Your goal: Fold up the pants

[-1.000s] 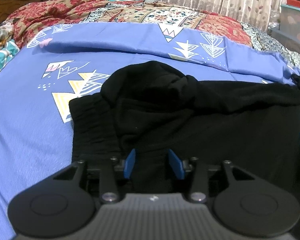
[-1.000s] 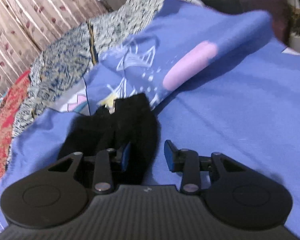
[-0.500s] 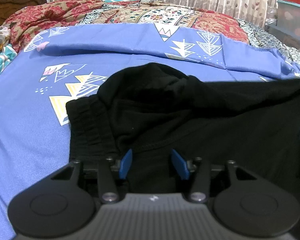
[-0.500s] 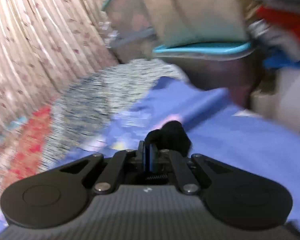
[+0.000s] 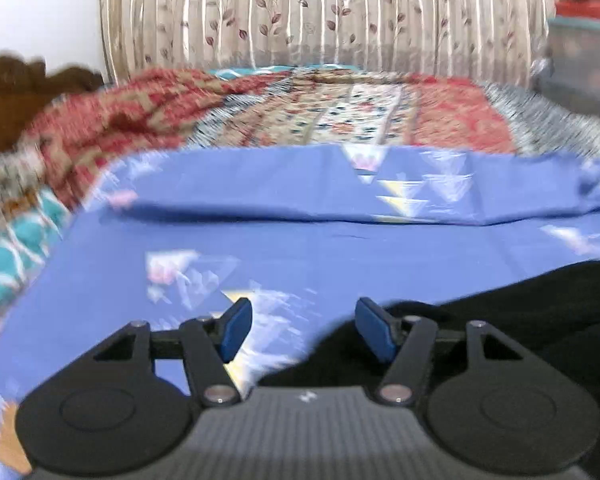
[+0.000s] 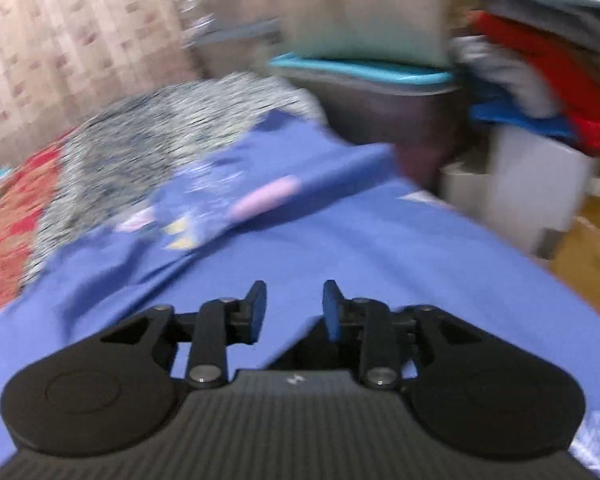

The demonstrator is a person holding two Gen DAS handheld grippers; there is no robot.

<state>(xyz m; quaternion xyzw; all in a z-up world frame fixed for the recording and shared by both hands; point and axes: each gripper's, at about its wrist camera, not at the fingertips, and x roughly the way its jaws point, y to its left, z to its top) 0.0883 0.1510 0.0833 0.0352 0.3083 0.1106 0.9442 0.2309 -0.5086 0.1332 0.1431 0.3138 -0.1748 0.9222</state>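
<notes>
The black pants (image 5: pixel 512 312) lie on the blue patterned sheet (image 5: pixel 300 248) at the lower right of the left wrist view, partly under the gripper's right finger. My left gripper (image 5: pixel 302 330) is open and empty, raised above the sheet at the pants' left edge. My right gripper (image 6: pixel 294 310) is open and empty over the bare blue sheet (image 6: pixel 340 240). No pants show clearly in the right wrist view; a dark patch lies under its right finger. Both views are blurred by motion.
A red and beige quilt (image 5: pixel 260 108) and curtains (image 5: pixel 320 12) lie behind the sheet. In the right wrist view, storage boxes with a teal lid (image 6: pixel 360 72), piled clothes (image 6: pixel 540 80) and a white bin (image 6: pixel 532 184) stand past the bed's edge.
My left gripper has lifted and shifted left off the pants and opened wider. My right gripper, shut on black fabric half a second ago, has opened and let it go.
</notes>
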